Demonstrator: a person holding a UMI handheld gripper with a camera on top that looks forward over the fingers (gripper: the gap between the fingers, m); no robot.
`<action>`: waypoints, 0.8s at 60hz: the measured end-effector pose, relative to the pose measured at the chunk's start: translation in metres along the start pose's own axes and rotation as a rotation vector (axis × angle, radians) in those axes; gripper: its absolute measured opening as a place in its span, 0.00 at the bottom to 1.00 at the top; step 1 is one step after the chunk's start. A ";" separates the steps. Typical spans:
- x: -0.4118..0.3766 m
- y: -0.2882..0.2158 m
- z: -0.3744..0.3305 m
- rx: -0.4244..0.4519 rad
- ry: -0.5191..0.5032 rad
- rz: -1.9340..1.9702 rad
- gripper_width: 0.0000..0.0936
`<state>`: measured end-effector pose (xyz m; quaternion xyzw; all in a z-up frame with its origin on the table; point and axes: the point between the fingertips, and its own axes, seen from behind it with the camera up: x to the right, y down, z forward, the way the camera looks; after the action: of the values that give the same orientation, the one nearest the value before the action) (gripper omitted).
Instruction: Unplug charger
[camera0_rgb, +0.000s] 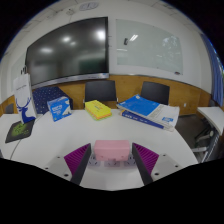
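A pink block-shaped thing (110, 150), seemingly the charger or its socket block, lies on the white table (60, 140) between my fingers. Small pale parts show along its near edge; I cannot tell what they are. My gripper (112, 163) is open. Its left finger (79, 158) and right finger (146, 157) stand at either side of the pink block, each with a narrow gap. No cable is visible.
Beyond the fingers on the table lie a yellow box (98, 110), a blue box (57, 107), a blue folder (140, 105) and a green mat with a small figure (20, 126). Chairs (100, 90), a large dark screen (68, 50) and a whiteboard (148, 45) stand behind.
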<state>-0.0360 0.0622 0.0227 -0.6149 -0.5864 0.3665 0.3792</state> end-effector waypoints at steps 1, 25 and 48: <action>0.000 0.000 0.002 -0.002 -0.001 0.001 0.91; 0.005 -0.042 0.010 0.059 -0.061 0.059 0.49; 0.174 -0.067 -0.006 -0.116 0.096 0.086 0.49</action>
<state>-0.0525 0.2372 0.0847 -0.6772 -0.5608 0.3181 0.3545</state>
